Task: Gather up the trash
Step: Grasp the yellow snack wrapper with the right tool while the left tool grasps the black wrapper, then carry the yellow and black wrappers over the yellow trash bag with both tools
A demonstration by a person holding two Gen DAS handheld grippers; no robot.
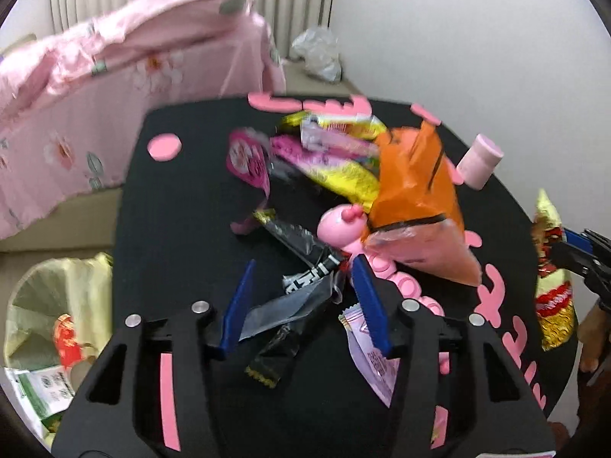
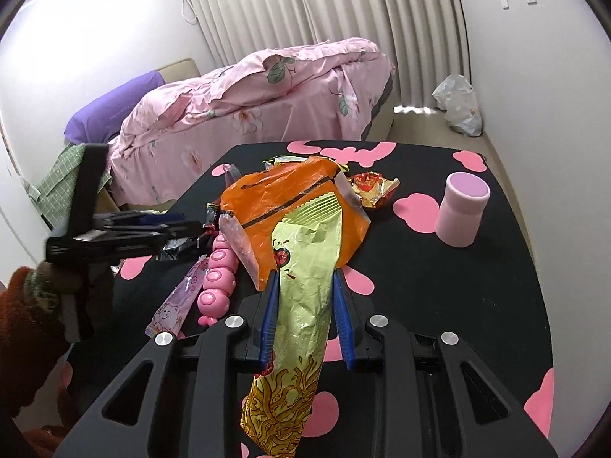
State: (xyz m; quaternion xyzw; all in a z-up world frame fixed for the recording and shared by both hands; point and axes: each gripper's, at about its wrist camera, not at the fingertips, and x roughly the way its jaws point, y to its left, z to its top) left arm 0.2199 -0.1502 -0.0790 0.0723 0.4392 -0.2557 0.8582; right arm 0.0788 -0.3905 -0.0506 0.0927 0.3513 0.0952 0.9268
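Trash wrappers lie heaped toward the far middle of the black table (image 2: 477, 297), around an orange bag (image 2: 301, 206). The right gripper (image 2: 305, 305) pinches a gold-green noodle wrapper (image 2: 301, 305) above the table's near edge, while the left gripper (image 1: 301, 301) straddles a black wrapper (image 1: 301, 286) near the near edge, its blue fingers (image 1: 238, 305) part-spread and seemingly not pressing yet. I judge this the pick-up step: the left must close on its wrapper, then both loads go to the lined bin (image 1: 57, 305) beside the table's left edge.
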